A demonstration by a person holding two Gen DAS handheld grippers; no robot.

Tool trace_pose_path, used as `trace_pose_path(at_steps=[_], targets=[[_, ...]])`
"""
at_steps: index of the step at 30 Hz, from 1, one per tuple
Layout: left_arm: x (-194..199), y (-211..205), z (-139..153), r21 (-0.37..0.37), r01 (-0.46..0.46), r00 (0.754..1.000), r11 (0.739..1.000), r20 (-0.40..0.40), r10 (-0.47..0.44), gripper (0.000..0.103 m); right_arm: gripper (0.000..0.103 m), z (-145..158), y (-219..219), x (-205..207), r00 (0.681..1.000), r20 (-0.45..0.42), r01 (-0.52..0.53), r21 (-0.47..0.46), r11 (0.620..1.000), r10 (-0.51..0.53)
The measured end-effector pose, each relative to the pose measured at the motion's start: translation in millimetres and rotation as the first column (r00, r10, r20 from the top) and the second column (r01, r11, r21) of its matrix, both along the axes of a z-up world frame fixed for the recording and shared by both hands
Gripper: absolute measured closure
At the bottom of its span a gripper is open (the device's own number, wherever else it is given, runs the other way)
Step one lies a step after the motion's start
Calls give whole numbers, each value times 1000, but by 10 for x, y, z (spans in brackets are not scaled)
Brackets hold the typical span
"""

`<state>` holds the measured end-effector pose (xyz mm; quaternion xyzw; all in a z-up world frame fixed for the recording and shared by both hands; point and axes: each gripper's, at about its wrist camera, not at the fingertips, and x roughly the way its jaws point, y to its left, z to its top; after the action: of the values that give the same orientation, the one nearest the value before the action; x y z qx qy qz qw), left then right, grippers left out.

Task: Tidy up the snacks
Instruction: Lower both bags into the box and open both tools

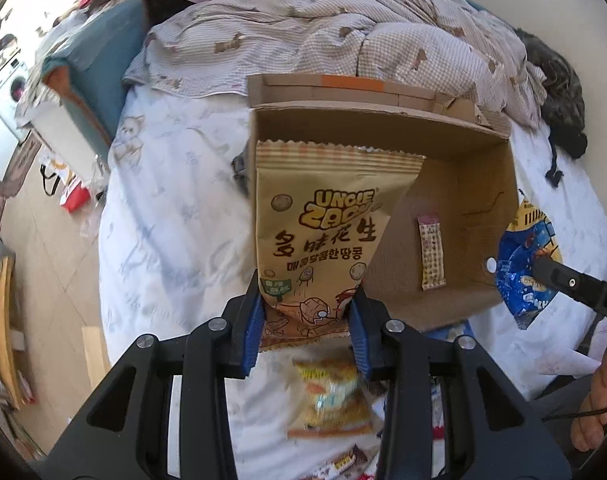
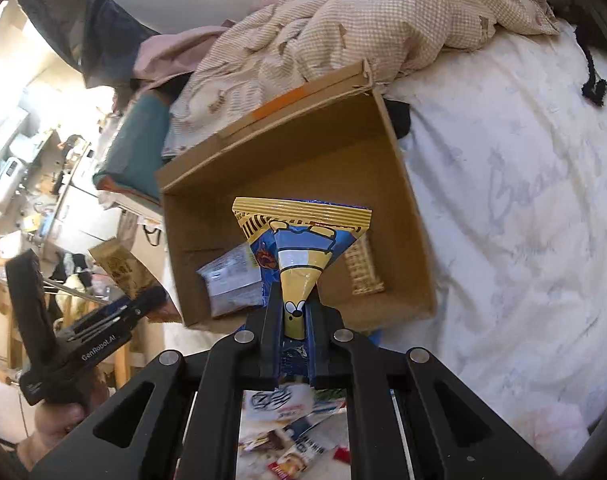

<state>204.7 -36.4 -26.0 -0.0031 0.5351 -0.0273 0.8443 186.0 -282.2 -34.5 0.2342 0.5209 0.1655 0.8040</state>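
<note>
My left gripper (image 1: 308, 314) is shut on the bottom of a tan peanut bag (image 1: 319, 220), which stands upright over the left side of an open cardboard box (image 1: 383, 132). A small patterned sachet (image 1: 431, 254) lies on the box floor. My right gripper (image 2: 294, 322) is shut on a blue and yellow snack bag (image 2: 303, 240), held above the near edge of the cardboard box (image 2: 263, 152). Inside lie a dark packet (image 2: 233, 284) and the beige sachet (image 2: 363, 274). The left gripper (image 2: 143, 302) with the tan bag (image 2: 119, 268) shows at the left, the right gripper (image 1: 543, 268) with the blue bag (image 1: 521, 248) at the right.
The box sits on a bed with a white sheet (image 2: 523, 200), against a rumpled checked quilt (image 1: 343, 40). Several loose snack packets (image 1: 331, 400) lie on the sheet under my grippers, seen too as loose packets (image 2: 291, 440). A dark knitted cloth (image 1: 559, 92) lies at the far right. The floor (image 1: 43, 220) drops off left.
</note>
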Motion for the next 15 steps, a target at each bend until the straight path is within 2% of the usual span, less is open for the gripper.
trace_pose_path(at_steps=[6,11,13,15], targets=[[286,-135,-276,29,22,1000,999,-10,-22,70,94,-228,19,181,999,-47,26,-9,1000,-26],[443,-121,-622,20,1,996,1000,-88,0,70,94,-338,0,324,997,-59,43,-40,998,-46],[484,-117,-748,42,-1,993,999,-120,6,70,94,-376,13,396,996,-64,50,-61,997,-54],[491,-109,-783,54,-4,993,999,-119,11,70,94,-408,20,415,996,-71,50,-62,997,-54]])
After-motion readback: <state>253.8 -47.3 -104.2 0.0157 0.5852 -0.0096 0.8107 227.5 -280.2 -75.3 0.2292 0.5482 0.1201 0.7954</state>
